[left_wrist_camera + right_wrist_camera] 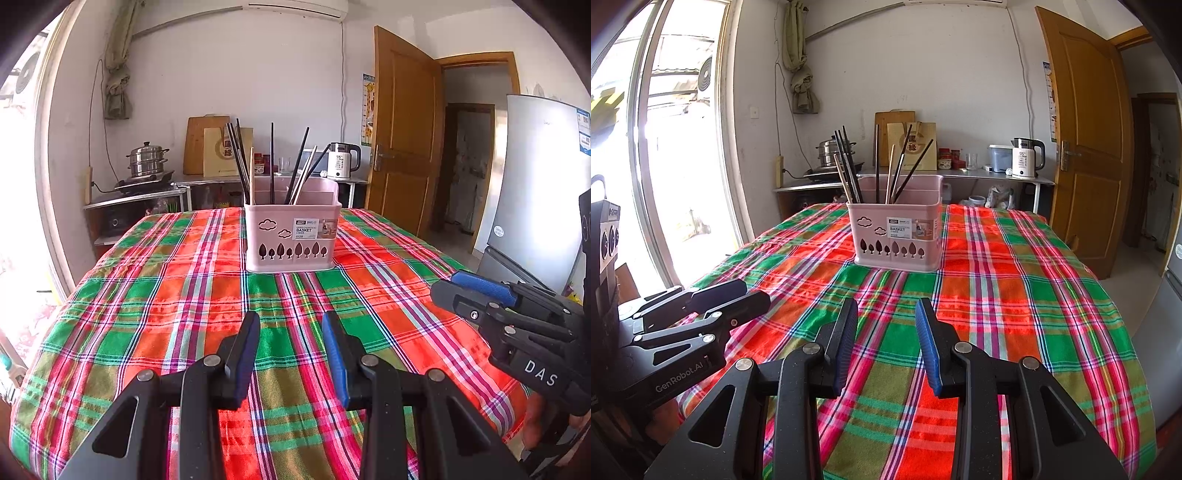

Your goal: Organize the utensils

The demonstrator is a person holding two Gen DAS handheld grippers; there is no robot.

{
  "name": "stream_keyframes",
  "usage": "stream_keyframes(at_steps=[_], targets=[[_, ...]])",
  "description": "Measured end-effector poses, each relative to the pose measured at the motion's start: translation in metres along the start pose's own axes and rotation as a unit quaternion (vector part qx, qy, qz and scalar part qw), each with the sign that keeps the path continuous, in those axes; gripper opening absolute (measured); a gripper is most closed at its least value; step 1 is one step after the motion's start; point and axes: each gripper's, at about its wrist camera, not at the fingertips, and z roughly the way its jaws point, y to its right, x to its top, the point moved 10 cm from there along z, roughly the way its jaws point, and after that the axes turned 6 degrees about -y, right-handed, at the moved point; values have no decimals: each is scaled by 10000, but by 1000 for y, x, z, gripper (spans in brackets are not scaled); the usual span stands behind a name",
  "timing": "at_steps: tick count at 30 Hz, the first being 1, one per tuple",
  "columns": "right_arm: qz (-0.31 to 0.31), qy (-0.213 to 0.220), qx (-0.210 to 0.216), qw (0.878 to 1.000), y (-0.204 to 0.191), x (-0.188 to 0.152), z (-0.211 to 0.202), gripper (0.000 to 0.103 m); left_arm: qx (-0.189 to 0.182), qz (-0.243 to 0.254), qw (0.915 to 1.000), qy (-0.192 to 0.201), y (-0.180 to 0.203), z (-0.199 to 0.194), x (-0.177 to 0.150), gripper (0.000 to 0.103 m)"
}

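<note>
Ok, left gripper bottom center, jaws apart w/ nothing between, right gripper same, both over plaid tablecloth, pink basket frame center further back, chopsticks upright/leaning inside, kettle on back counter.

Chopsticks lower ends hidden inside basket; count unclear where dark ones bunch at left. Basket dividers barely visible, compartments can't tell. Label small print unreadable in both views. Right gripper cut off by right edge in left view; finger gap not readable there. Left gripper body cut by left edge in right view. Tablecloth near edge hidden behind gripper bodies. Far counter clutter too small to identify.
</note>
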Motion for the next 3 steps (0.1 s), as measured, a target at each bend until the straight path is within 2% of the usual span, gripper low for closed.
stream_keyframes(at_steps=[3], targets=[[-12,6,-12,10000,1,0,0,34,-23,-25,10000,-18,0,0,0,35]])
